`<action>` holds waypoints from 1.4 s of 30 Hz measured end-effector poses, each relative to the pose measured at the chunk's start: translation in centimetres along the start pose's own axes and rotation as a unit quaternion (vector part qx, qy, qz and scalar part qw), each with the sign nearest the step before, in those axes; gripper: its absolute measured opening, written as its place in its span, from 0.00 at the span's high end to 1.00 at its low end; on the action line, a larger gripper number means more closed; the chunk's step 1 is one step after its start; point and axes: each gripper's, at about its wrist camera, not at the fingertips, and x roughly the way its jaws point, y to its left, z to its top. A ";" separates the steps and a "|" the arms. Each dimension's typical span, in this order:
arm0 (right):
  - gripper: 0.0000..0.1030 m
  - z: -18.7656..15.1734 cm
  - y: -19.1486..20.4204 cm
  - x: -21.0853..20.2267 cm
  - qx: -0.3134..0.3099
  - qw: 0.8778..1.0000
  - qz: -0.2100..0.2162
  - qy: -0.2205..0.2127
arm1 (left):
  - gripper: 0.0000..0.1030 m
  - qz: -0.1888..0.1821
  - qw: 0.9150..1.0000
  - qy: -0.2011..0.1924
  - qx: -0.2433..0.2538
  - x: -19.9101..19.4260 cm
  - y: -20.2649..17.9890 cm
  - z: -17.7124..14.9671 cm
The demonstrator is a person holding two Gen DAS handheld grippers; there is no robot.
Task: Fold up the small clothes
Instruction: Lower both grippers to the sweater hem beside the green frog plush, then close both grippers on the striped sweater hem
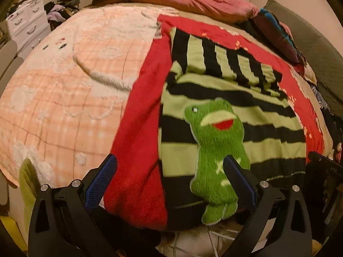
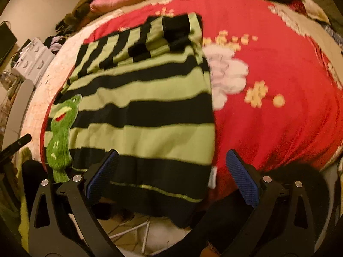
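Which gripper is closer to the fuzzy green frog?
Left. The left gripper hovers open right at the frog; the right gripper is open further along the sweater's hem.

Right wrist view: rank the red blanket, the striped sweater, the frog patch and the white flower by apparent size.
1. red blanket
2. striped sweater, not much smaller
3. frog patch and white flower: look alike in area, so unranked; the frog sits nearer the camera.

Left gripper (image 1: 169,172), right gripper (image 2: 171,167) seemingly agape
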 end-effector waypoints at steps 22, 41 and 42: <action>0.17 -1.1 -0.1 3.9 -0.001 0.994 -0.073 0.082 | 0.06 -0.037 0.991 0.125 -0.015 5.6 -0.2 -3.1; 0.31 -2.0 1.1 5.4 -0.014 0.992 -0.006 0.125 | 0.35 -0.092 0.986 0.138 -0.026 6.3 -0.3 -3.3; 0.31 -2.0 0.9 5.5 -0.011 0.992 -0.002 0.127 | 0.37 -0.095 0.985 0.139 -0.026 6.5 -0.3 -3.3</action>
